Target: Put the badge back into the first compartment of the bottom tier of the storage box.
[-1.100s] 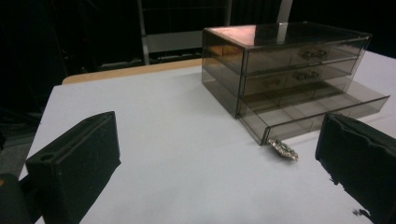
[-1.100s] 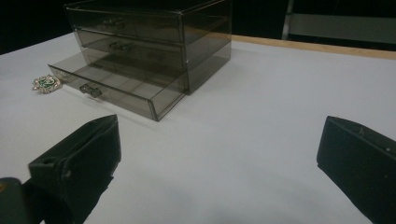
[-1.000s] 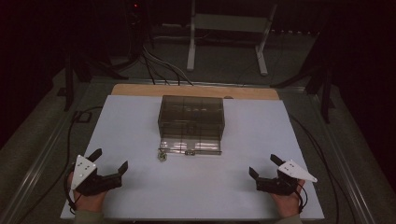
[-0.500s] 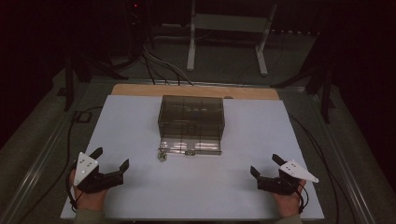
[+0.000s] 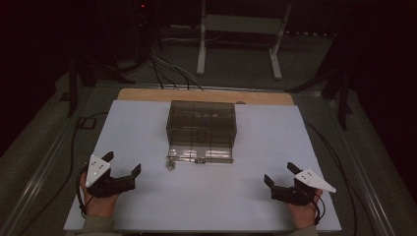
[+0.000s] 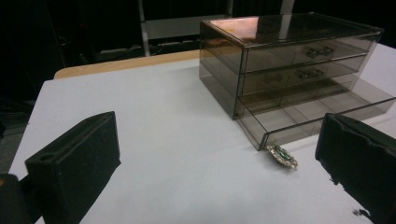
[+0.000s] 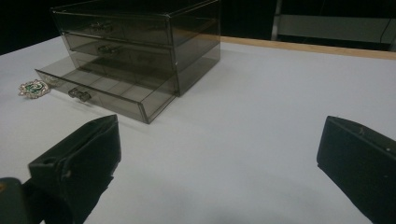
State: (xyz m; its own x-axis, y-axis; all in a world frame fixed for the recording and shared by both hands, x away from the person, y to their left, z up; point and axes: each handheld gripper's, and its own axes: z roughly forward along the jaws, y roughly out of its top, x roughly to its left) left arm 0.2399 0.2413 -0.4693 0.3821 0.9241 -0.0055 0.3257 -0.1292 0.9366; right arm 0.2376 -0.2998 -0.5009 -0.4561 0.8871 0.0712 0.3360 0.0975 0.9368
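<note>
My jaws: black, both grippers.
My gripper plates [image 5: 96, 168]: white-grey.
Drawer box [image 5: 201, 123]: smoky transparent grey.
Brooch [image 6: 282, 155]: silver rim, green centre.
Table [image 5: 147, 128]: white, with wooden far edge.

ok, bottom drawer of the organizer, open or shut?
Open. The bottom drawer juts out past the two upper drawers of the smoked organizer; its compartments look empty. A brooch lies beside its corner.

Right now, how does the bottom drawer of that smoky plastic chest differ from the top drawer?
The bottom drawer is pulled out toward the person; the top drawer is shut flush. The bottom drawer's divided compartments lie open from above; the top drawer's interior stays covered. Both are smoky clear plastic with small metal handles.
</note>
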